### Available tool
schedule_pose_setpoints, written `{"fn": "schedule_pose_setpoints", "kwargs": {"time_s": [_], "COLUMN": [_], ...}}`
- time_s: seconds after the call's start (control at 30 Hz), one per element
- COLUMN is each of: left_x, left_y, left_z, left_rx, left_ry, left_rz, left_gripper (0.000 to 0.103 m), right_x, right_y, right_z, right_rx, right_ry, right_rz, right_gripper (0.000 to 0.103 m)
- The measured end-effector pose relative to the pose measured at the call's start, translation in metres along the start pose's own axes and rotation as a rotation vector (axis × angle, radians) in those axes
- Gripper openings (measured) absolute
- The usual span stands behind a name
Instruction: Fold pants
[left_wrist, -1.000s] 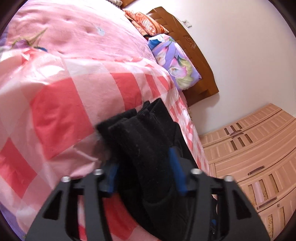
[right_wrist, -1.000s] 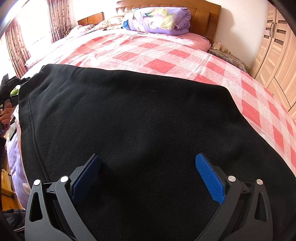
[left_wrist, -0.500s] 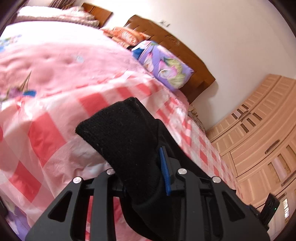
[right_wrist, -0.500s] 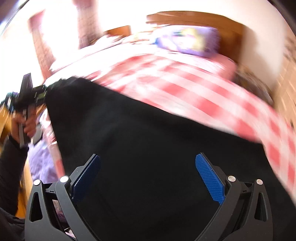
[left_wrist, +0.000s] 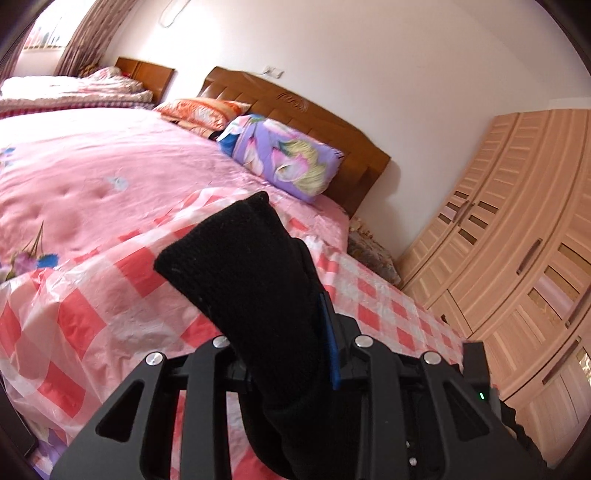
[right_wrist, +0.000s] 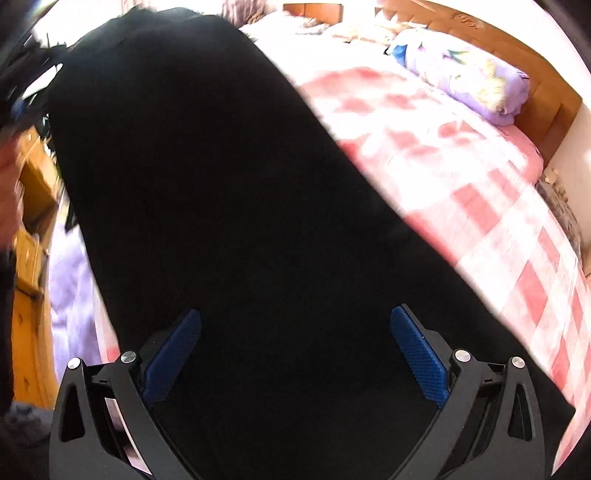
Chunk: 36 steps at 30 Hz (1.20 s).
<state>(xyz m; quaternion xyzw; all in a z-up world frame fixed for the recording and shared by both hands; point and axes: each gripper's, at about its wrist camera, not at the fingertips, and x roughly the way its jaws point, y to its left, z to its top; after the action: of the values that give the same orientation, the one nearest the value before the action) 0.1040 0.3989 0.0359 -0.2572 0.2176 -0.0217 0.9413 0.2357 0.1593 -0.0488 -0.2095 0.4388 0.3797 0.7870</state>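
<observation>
Left wrist view: on the far left a pink quilted bedspread (left_wrist: 85, 184) covers the bed, with a red-and-white checked sheet (left_wrist: 92, 314) laid over its near part. At the centre bottom, the left gripper (left_wrist: 284, 354) is clamped on a thick bunched end of the black pants (left_wrist: 251, 273), which stands up from between its fingers, above the checked sheet. Only one blue pad (left_wrist: 330, 343) shows, pressed against the fabric's right side; the other is hidden behind the cloth. Behind, a wooden headboard (left_wrist: 295, 110) runs along the white wall, with an orange patterned pillow (left_wrist: 203, 110) and a folded purple floral quilt (left_wrist: 284, 158) against it. On the far right stands a light wooden wardrobe (left_wrist: 517, 229) with louvred doors.

Right wrist view, blurred in places: at the left edge are orange wooden furniture (right_wrist: 29, 206) and a pale purple cloth (right_wrist: 70, 280). The pants (right_wrist: 229, 206) stretch as a broad black sheet from the upper left down to the bottom centre. The right gripper (right_wrist: 295, 347) stands spread wide, its two blue pads (right_wrist: 417, 354) well apart, with black fabric filling the space between them; neither pad grips it. To the right the checked sheet (right_wrist: 480, 206) covers the bed, with the purple quilt (right_wrist: 469, 81) near the headboard (right_wrist: 535, 66).
</observation>
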Motion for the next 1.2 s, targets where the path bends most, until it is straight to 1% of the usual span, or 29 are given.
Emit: {"fn": "schedule_pose_setpoints", "kwargs": {"time_s": [0.03,0.1,0.17,0.2,0.23,0.27,0.3,0.37,0.4,0.43,0.47,0.53,0.57,0.6,0.63,0.67,0.7,0.73,0.77,0.8,0.83,0.9,0.97,1.0,1.03,1.1,1.13,1.2], "left_x": [-0.002,-0.004,-0.005,-0.006,-0.008,-0.009,-0.01,-0.014,-0.015,-0.014,-0.01,0.003,0.01,0.017,0.018,0.016,0.012,0.001,-0.008,-0.018,-0.021,-0.019,-0.015,-0.014,-0.013,-0.014,-0.014,-0.017], "left_y": [-0.009,-0.027,-0.044,-0.051,-0.059,-0.063,-0.064,-0.074,-0.078,-0.079,-0.081,-0.078,-0.071,-0.056,-0.04,-0.014,0.003,0.03,0.048,0.07,0.085,0.113,0.128,0.128,0.124,0.104,0.09,0.065], "left_z": [0.0,-0.002,-0.004,-0.005,-0.005,-0.005,-0.006,-0.006,-0.007,-0.007,-0.007,-0.011,-0.014,-0.016,-0.018,-0.02,-0.022,-0.026,-0.029,-0.034,-0.037,-0.045,-0.053,-0.056,-0.06,-0.065,-0.067,-0.069], "left_rx": [0.021,0.065,0.112,0.126,0.133,0.134,0.136,0.157,0.168,0.17,0.169,0.171,0.163,0.121,0.067,-0.019,-0.076,-0.168,-0.212,-0.24,-0.255,-0.307,-0.348,-0.352,-0.337,-0.264,-0.207,-0.113], "left_ry": [-0.007,-0.015,-0.016,-0.014,-0.016,-0.014,-0.013,-0.031,-0.034,-0.03,-0.017,0.02,0.032,0.035,0.037,0.037,0.03,0.002,-0.022,-0.037,-0.02,0.042,0.094,0.111,0.125,0.134,0.133,0.116], "left_rz": [-0.002,0.006,0.016,0.013,-0.004,-0.019,-0.035,-0.035,-0.037,-0.047,-0.049,0.003,0.019,0.052,0.059,0.034,0.021,0.042,0.081,0.125,0.143,0.137,0.141,0.135,0.106,0.073,0.073,0.073], "left_gripper": [0.028,0.028,0.028,0.028,0.025,0.019,0.018,0.016,0.007,0.002,0.0,0.0,0.0,0.001,0.001,0.006,0.019,0.03,0.05,0.054,0.054,0.055,0.055,0.055,0.055,0.058,0.059,0.065], "right_x": [0.001,0.01,0.027,0.027,0.027,0.026,0.021,0.002,-0.01,-0.02,-0.026,-0.035,-0.036,-0.038,-0.039,-0.041,-0.045,-0.046,-0.05,-0.052,-0.05,-0.041,-0.032,-0.026,-0.017,-0.005,-0.004,0.002], "right_y": [-0.006,-0.013,-0.016,-0.013,-0.01,-0.007,-0.006,-0.004,-0.004,-0.003,-0.003,-0.006,-0.012,-0.016,-0.021,-0.025,-0.029,-0.027,-0.032,-0.035,-0.034,-0.025,-0.014,-0.001,0.008,0.02,0.025,0.033], "right_z": [0.007,0.018,0.026,0.028,0.029,0.029,0.028,0.019,0.011,0.002,-0.006,-0.02,-0.028,-0.035,-0.041,-0.044,-0.049,-0.054,-0.056,-0.057,-0.058,-0.047,-0.039,-0.037,-0.032,-0.027,-0.022,-0.006], "right_rx": [0.024,0.025,0.0,-0.041,-0.066,-0.085,-0.089,-0.079,-0.069,-0.061,-0.055,-0.032,0.004,0.036,0.068,0.087,0.106,0.112,0.123,0.136,0.145,0.141,0.104,0.077,0.037,-0.017,-0.028,-0.036], "right_ry": [-0.01,-0.016,0.016,-0.003,0.004,0.027,0.032,-0.008,-0.031,-0.045,-0.057,-0.073,-0.071,-0.067,-0.064,-0.065,-0.074,-0.08,-0.088,-0.095,-0.1,-0.11,-0.094,-0.071,-0.038,-0.016,-0.022,-0.004], "right_rz": [0.042,0.093,0.081,0.06,0.052,0.037,0.029,0.053,0.083,0.093,0.085,0.08,0.081,0.074,0.072,0.077,0.091,0.096,0.105,0.119,0.138,0.156,0.117,0.082,0.04,0.014,0.012,-0.014], "right_gripper": [0.099,0.099,0.099,0.099,0.099,0.099,0.099,0.099,0.099,0.099,0.099,0.099,0.099,0.099,0.099,0.099,0.099,0.099,0.099,0.099,0.099,0.099,0.099,0.099,0.099,0.099,0.099,0.099]}}
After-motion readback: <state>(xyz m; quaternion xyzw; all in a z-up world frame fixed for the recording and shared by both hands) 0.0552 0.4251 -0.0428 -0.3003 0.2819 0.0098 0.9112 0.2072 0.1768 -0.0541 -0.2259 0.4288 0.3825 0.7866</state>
